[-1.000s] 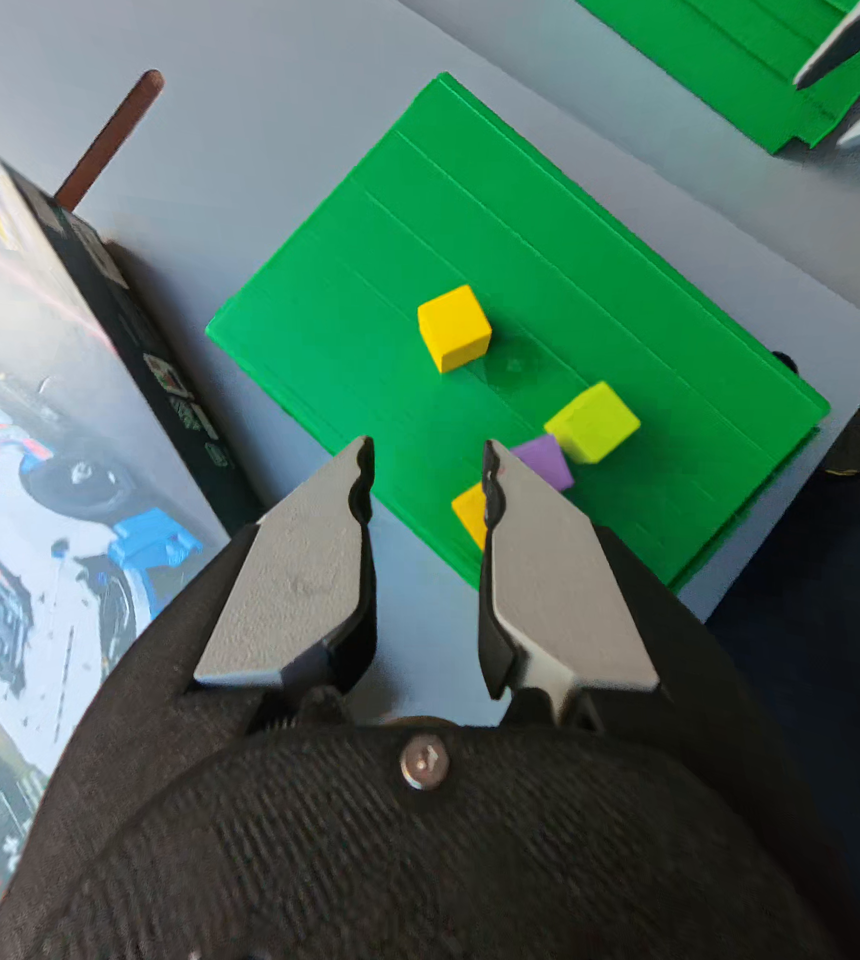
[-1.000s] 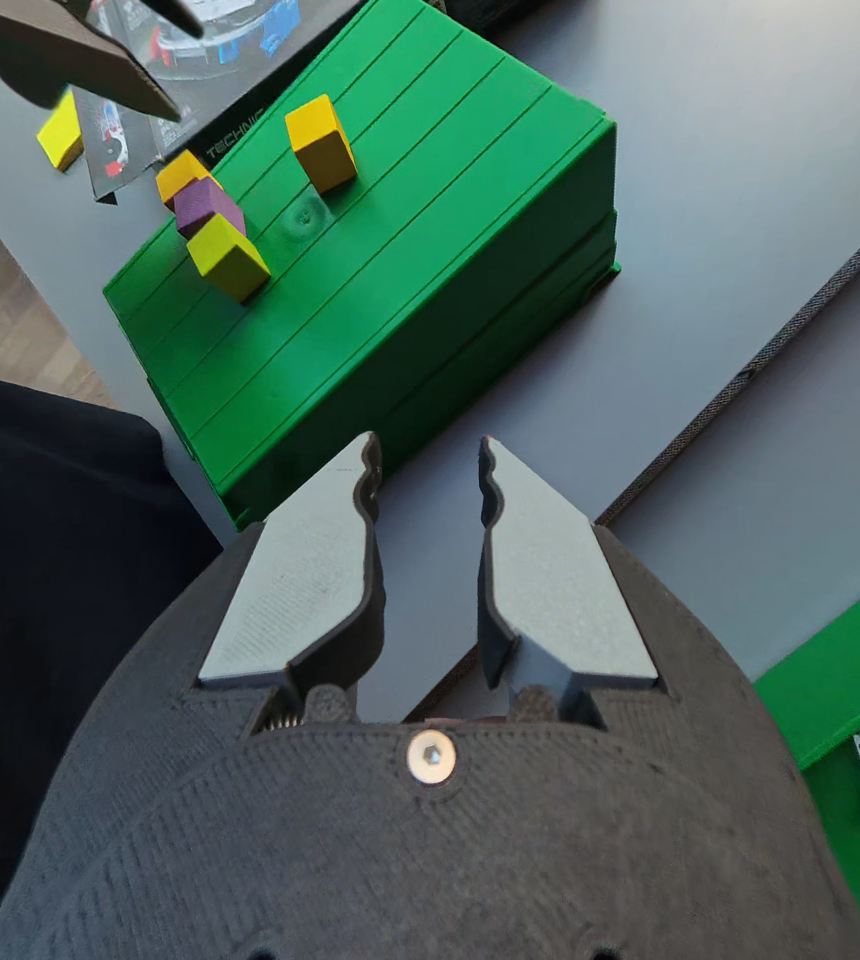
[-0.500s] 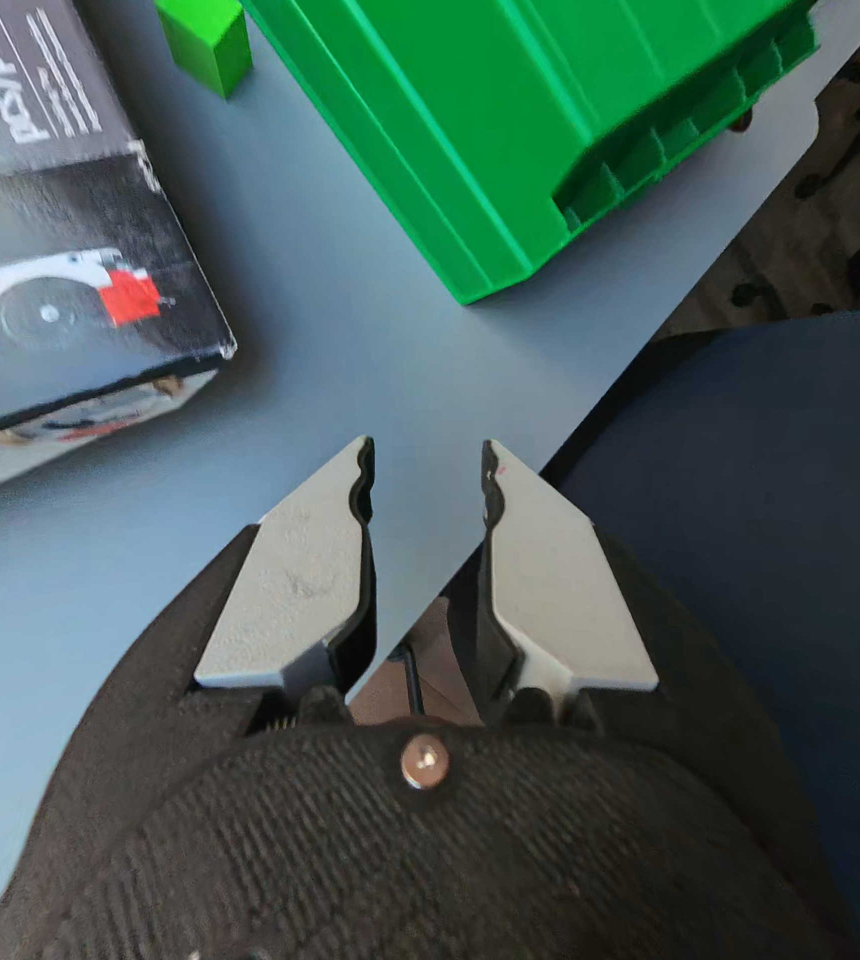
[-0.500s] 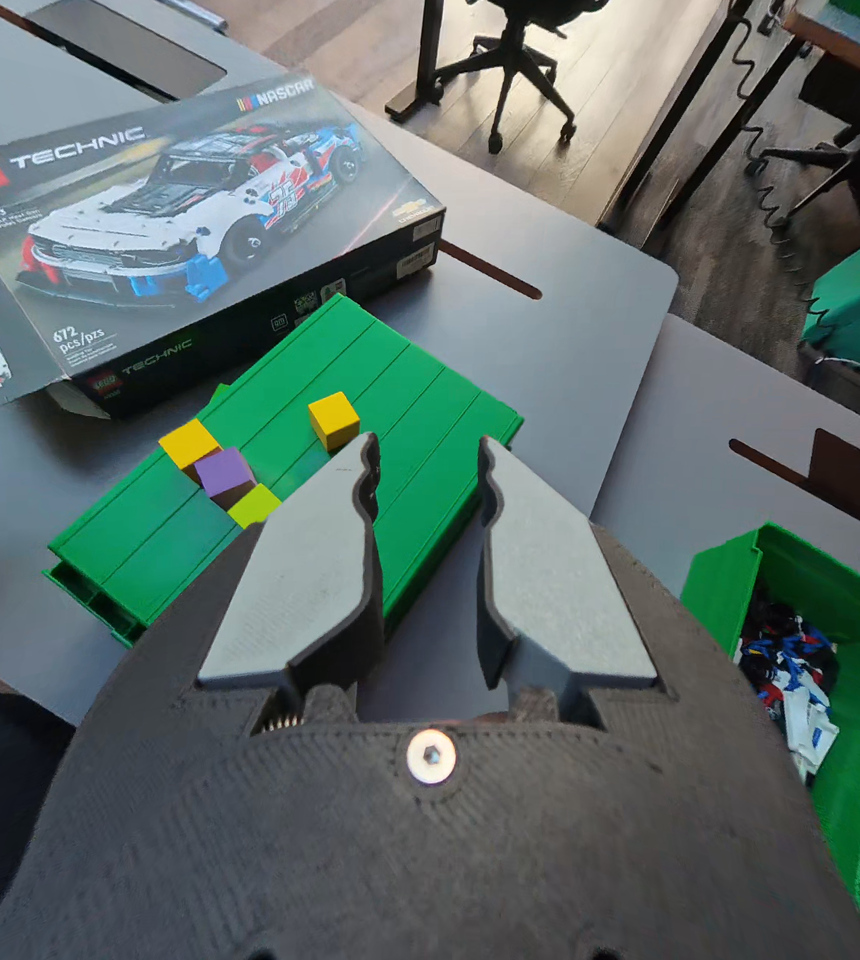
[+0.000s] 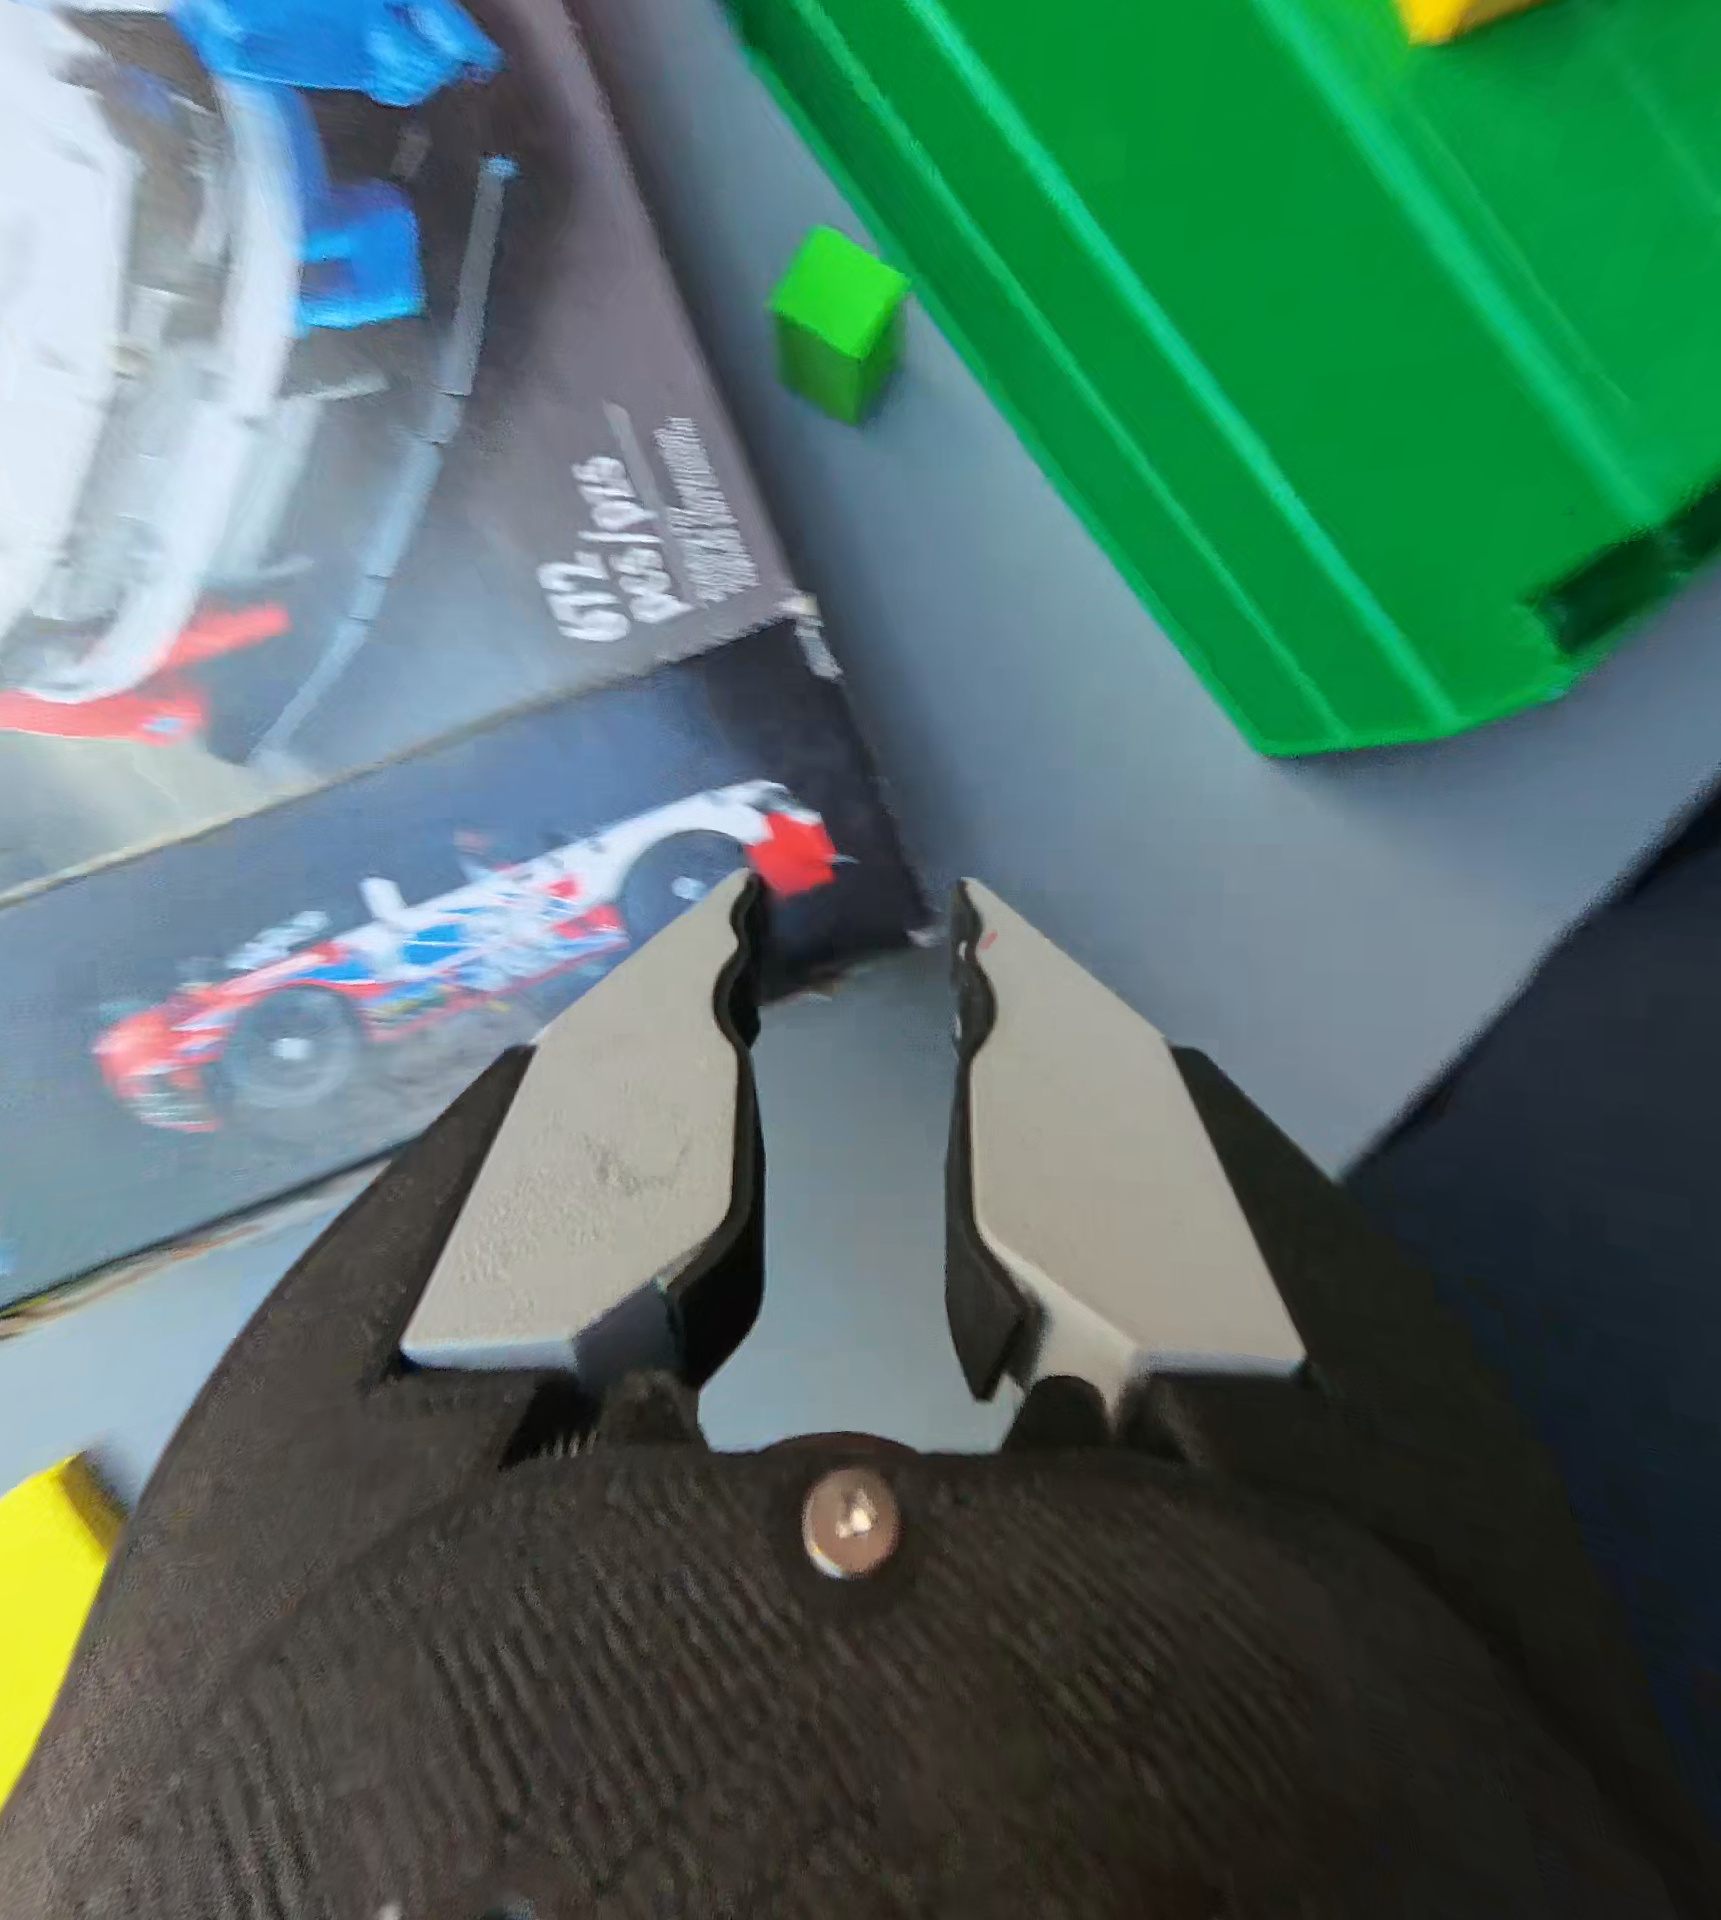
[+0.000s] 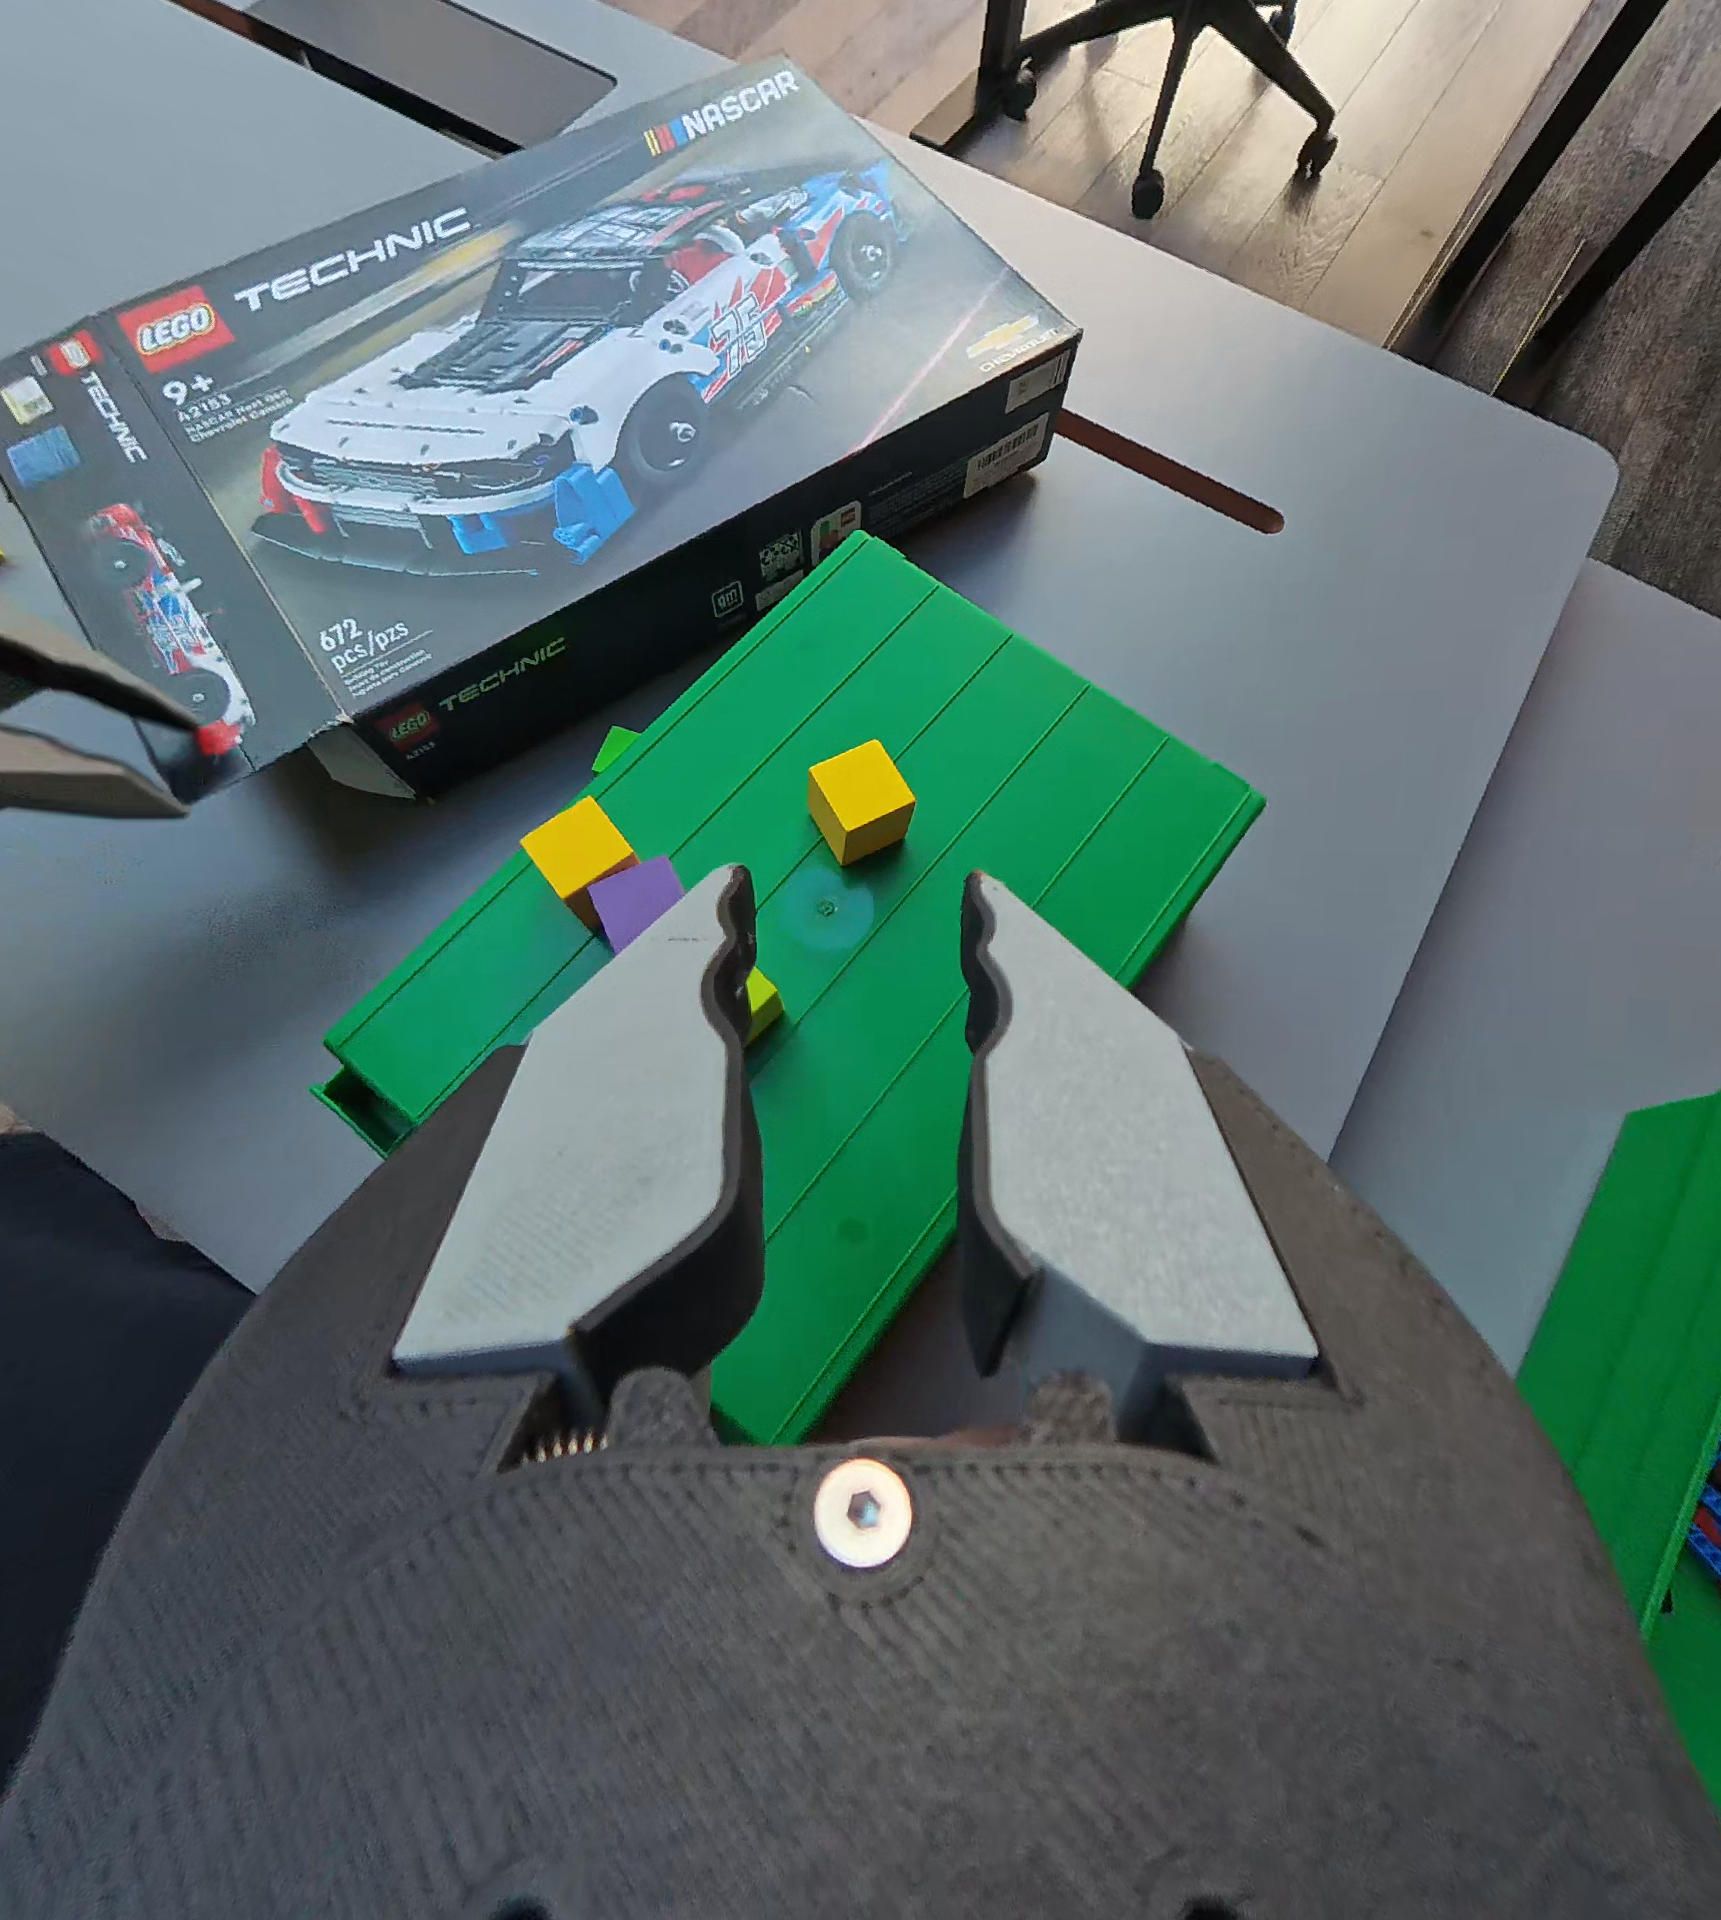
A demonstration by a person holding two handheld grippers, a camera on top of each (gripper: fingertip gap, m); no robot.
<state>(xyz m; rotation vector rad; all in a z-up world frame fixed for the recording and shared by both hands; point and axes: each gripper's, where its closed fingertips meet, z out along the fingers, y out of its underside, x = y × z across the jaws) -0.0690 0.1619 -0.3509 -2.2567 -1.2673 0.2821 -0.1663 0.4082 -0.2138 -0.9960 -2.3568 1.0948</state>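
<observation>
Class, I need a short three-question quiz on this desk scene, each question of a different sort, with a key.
1. True or false: the right gripper grips a yellow cube.
2. How many cubes sit on the upturned green bin? A) two B) four C) six
3. Fill in: the left gripper hovers by a corner of the printed ____.

Key
1. False: its jaws stand open above the bin, with nothing between them.
2. B: two yellow, one purple cube, one lime cube.
3. Box.
</observation>
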